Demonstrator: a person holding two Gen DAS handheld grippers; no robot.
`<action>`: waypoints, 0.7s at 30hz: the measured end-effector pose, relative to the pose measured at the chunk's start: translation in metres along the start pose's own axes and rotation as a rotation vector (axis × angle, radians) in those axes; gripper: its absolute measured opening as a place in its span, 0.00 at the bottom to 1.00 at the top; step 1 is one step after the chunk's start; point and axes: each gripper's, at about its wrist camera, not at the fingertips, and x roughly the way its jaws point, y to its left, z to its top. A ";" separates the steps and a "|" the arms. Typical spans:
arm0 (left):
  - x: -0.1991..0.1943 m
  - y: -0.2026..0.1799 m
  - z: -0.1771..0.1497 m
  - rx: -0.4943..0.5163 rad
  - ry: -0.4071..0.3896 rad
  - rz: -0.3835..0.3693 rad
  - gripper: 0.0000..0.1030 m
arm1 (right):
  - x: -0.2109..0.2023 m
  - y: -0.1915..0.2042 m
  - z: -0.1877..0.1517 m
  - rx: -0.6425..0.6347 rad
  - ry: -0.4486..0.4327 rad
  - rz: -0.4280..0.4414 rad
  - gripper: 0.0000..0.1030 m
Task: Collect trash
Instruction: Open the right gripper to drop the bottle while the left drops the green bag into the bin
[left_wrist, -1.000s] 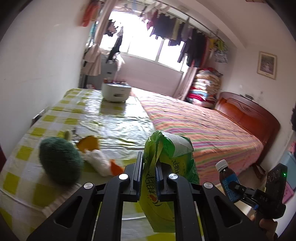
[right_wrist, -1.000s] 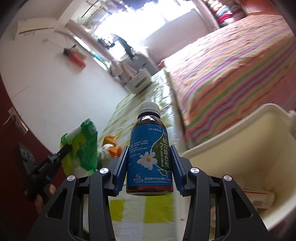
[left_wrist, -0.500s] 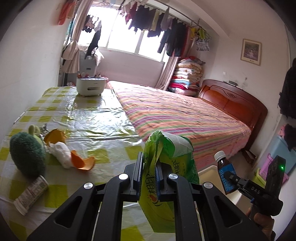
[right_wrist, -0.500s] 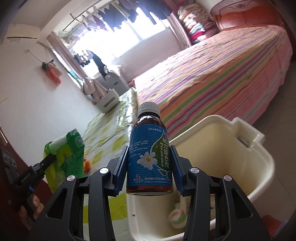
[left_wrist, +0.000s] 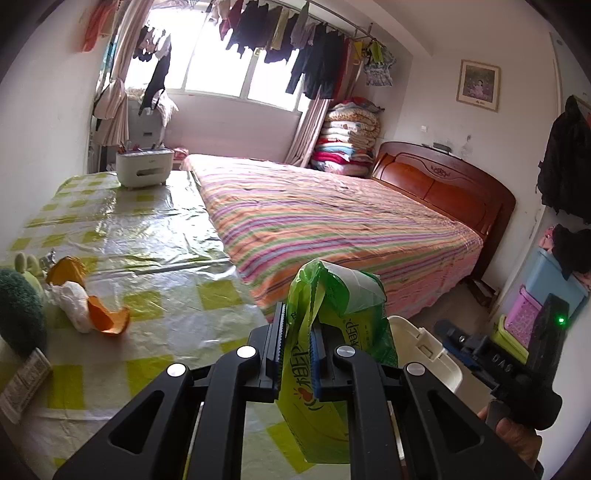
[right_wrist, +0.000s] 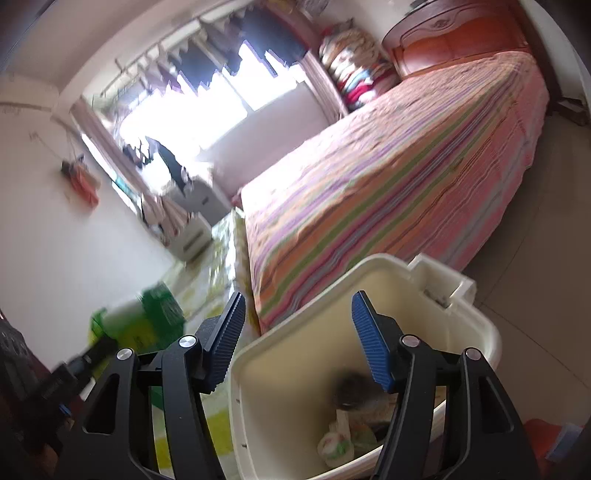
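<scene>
My left gripper (left_wrist: 297, 347) is shut on a green and yellow plastic wrapper (left_wrist: 332, 332), held above the table's near corner; the wrapper also shows in the right wrist view (right_wrist: 147, 321). My right gripper (right_wrist: 297, 339) is open and empty above a cream trash bin (right_wrist: 476, 332). A dark blurred bottle (right_wrist: 352, 386) is inside the bin, above other trash (right_wrist: 340, 443). The bin's rim shows in the left wrist view (left_wrist: 424, 343), with my right gripper (left_wrist: 458, 338) over it. Orange peel (left_wrist: 107, 319) and a crumpled tissue (left_wrist: 72, 304) lie on the checked tablecloth (left_wrist: 147, 258).
A dark green plush (left_wrist: 18, 314) and a paper packet (left_wrist: 22, 380) lie at the table's left. A white box (left_wrist: 144, 170) stands at the far end. A striped bed (left_wrist: 332, 229) runs along the table's right side. Coloured crates (left_wrist: 535, 306) stand at the right wall.
My right gripper opened and let go of the blue-labelled bottle, which dropped into the bin. My left gripper swung right with the wrapper, toward the bin.
</scene>
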 end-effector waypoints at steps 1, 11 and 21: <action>0.002 -0.003 0.000 0.002 0.004 -0.004 0.11 | -0.004 -0.001 0.002 0.009 -0.019 0.000 0.58; 0.028 -0.027 -0.015 0.019 0.071 -0.030 0.11 | -0.028 -0.003 0.008 0.105 -0.181 -0.031 0.66; 0.051 -0.035 -0.020 0.020 0.101 0.025 0.11 | -0.036 -0.005 0.007 0.143 -0.217 -0.011 0.68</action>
